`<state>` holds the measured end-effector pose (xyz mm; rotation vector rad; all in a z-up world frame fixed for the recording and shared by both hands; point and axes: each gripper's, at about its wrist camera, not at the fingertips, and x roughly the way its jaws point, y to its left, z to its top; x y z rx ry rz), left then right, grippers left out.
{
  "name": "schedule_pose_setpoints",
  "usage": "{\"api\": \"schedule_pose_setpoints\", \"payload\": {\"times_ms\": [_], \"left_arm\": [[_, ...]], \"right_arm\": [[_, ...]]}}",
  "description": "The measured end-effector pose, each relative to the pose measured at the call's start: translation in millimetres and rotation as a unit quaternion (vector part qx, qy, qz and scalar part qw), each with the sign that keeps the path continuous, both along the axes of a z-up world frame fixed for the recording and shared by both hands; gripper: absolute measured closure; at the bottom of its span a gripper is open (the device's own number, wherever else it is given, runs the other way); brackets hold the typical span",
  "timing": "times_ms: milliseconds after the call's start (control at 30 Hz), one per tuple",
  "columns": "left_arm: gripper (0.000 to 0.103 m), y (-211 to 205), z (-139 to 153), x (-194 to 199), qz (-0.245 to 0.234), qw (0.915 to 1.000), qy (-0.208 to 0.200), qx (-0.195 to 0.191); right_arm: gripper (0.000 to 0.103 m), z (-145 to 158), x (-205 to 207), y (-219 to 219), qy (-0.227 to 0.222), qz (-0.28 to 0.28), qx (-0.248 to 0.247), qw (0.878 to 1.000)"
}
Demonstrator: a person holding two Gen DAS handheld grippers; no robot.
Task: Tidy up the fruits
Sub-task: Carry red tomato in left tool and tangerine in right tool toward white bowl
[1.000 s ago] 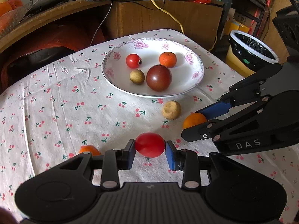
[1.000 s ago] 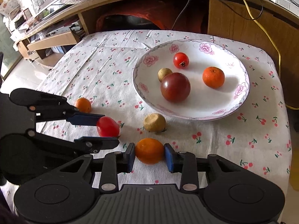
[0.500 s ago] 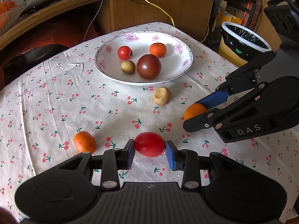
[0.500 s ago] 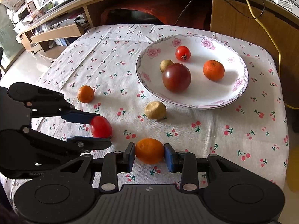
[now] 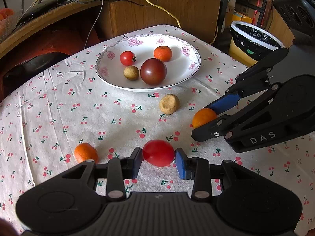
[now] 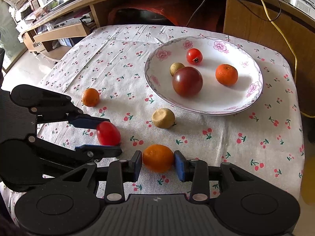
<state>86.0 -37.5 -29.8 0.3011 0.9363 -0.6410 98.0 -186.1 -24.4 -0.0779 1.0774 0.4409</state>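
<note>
Cherry-print tablecloth [image 5: 59, 102] with floral plate [image 5: 189, 45] holding four fruits; tan fruit [image 5: 169, 104] lies between plate and grippers. Left gripper [image 5: 158, 160] clamps red tomato [image 5: 158, 155], long axis crosswise; right gripper [image 6: 158, 164] clamps orange [image 6: 158, 158]. Both now sit higher than 0.5 s ago.

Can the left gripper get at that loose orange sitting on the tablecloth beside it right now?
Probably not yet. The left gripper is shut on a red tomato, so its jaws are full. The loose orange lies close beside it on the tablecloth with nothing between; it must first drop the tomato.
</note>
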Motion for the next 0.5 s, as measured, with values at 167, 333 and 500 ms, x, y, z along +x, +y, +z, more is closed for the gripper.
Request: {"api": "schedule_pose_setpoints", "payload": {"times_ms": [167, 333, 500], "left_arm": [[0.058, -0.3, 0.6, -0.4, 0.003, 1.0, 0.001, 0.003], [0.061, -2.0, 1.9, -1.5, 0.004, 0.9999, 0.003, 0.01], [0.061, -2.0, 2.3, -1.9, 0.006, 0.9999, 0.005, 0.013]], "right_arm": [[0.071, 1.0, 0.2, -0.5, 0.002, 0.0, -0.001, 1.0], [0.074, 2.4, -0.8, 0.8, 0.002, 0.0, -0.009, 1.0], [0.074, 3.6, -0.6, 2.3, 0.001, 0.003, -0.011, 1.0]]}}
